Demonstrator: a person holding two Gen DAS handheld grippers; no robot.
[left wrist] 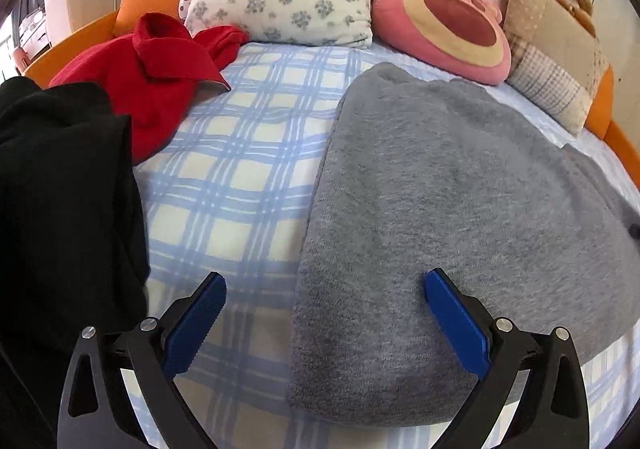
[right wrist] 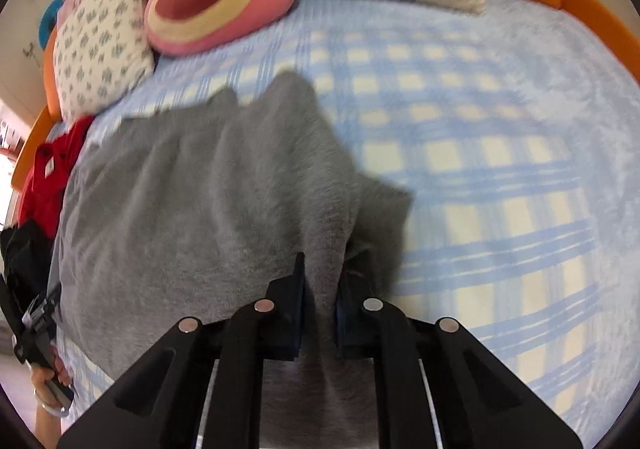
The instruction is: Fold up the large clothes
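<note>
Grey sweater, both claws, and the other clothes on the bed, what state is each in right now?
Grey sweater: spread on the bed, one part lifted and pinched.
Right claw: shut on the grey sweater.
Left claw: open, holding nothing.
Red garment: crumpled, unfolded.
Black garment: heaped, unfolded.
</note>
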